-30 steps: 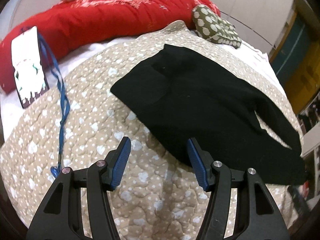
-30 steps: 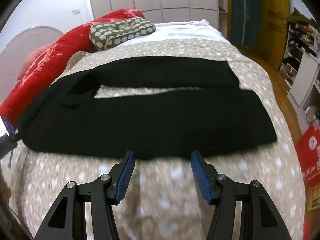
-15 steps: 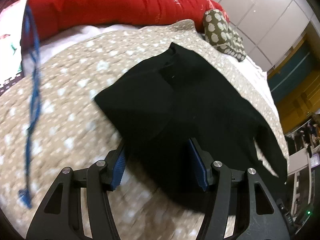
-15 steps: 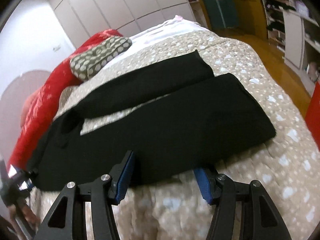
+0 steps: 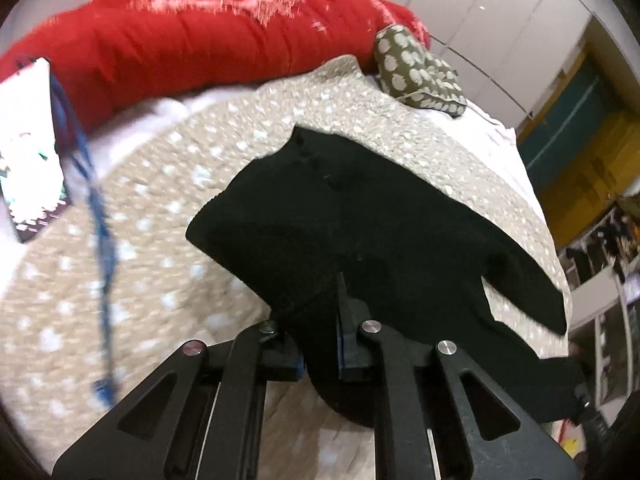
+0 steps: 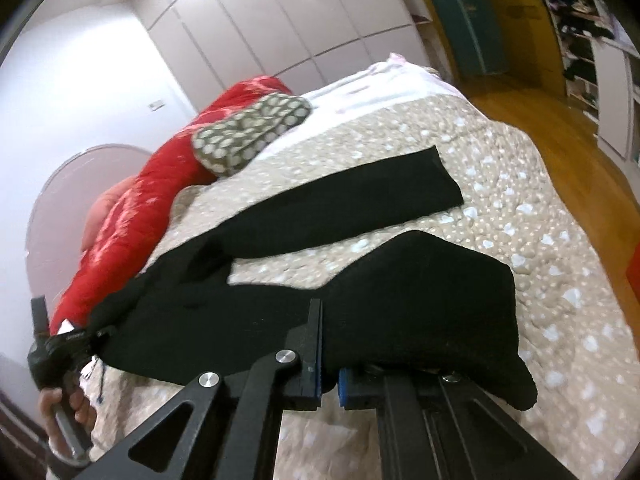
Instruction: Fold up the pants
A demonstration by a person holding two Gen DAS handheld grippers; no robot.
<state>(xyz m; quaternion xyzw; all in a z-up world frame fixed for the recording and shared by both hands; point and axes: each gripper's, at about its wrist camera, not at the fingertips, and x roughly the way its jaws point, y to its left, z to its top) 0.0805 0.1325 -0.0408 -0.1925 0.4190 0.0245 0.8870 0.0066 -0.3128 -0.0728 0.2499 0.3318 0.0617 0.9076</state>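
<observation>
Black pants (image 5: 360, 220) between both grippers' fingers (image 6: 314, 344)

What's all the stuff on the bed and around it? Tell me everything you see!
pants: one, black, spread on the quilt, near edge pinched by both grippers
quilt: one, beige with white spots, covering the bed
blanket: one, red, far side of the bed
pillow: one, olive with white dots, beside the blanket
cord: one, blue, lying on the quilt
left gripper: black, shut on the pants
right gripper: black, shut on the pants
</observation>
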